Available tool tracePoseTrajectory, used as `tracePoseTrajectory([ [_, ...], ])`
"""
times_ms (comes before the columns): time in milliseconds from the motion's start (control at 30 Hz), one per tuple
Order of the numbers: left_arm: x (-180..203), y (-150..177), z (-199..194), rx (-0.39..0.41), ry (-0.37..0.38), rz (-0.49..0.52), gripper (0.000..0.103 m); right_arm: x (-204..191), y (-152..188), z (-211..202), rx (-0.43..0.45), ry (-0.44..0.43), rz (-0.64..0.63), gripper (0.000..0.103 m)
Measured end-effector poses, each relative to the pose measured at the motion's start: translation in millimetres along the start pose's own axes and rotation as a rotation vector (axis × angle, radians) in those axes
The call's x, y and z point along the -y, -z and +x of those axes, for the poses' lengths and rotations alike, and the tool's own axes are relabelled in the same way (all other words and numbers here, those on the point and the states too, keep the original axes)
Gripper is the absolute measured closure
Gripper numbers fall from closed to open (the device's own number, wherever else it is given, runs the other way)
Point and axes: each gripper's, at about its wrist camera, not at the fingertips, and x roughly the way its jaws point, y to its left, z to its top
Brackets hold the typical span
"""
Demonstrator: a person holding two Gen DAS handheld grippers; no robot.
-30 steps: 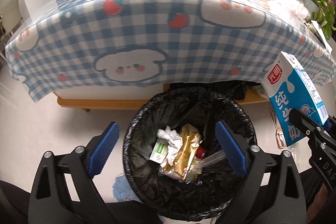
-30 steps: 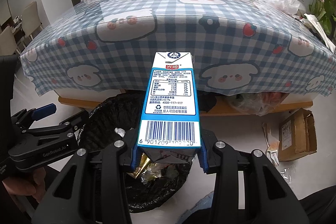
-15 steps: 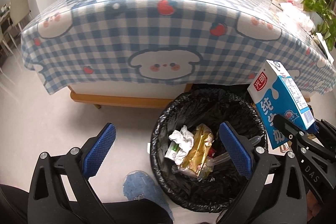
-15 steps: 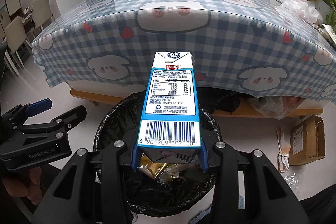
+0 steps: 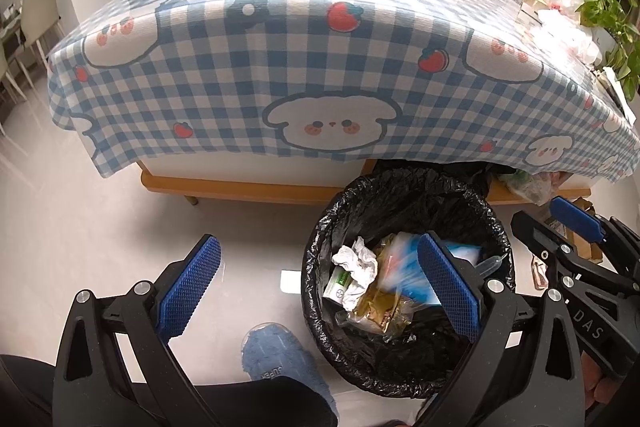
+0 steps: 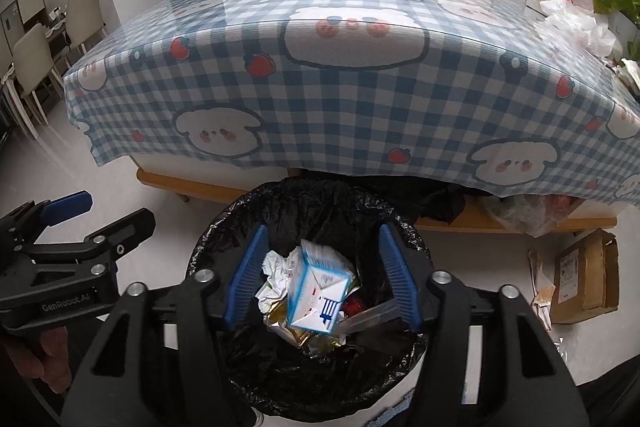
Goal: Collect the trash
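A black-lined trash bin (image 6: 224,227) stands on the floor in front of the table; it also shows in the left wrist view (image 5: 320,239). A blue and white milk carton (image 6: 318,293) is inside the bin on crumpled paper and gold wrappers; it is a motion-blurred streak in the left wrist view (image 5: 404,269). My right gripper (image 6: 320,277) is open and empty above the bin. My left gripper (image 5: 318,289) is open and empty, over the bin's left rim. Each gripper shows in the other's view, the right one (image 5: 568,227) and the left one (image 6: 80,215).
A table with a blue checked cloth (image 6: 360,87) stands just behind the bin. A cardboard box (image 6: 584,275) and loose wrappers lie on the floor at the right. A blue slipper (image 5: 276,359) is near the bin. Chairs (image 6: 36,59) stand at far left.
My right gripper has opened and let go of the milk carton, which has dropped into the bin. My left gripper has shifted left, so the bin sits further right in its view.
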Motion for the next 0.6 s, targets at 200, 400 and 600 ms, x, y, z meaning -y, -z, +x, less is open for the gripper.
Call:
tracePoseTrajectory([
  [200,4,-7,-10,0.014,0.01,-0.002,0.006,20,-10,-12,0.016,0.048,0.049,0.01],
  [400,16,-22,-38,0.059,0.022,0.022,0.006,41,-23,-40,0.053,0.091,0.083,0.008],
  [600,29,-31,-74,0.116,0.042,0.038,0.006,47,-31,-77,0.113,0.123,0.069,0.008],
])
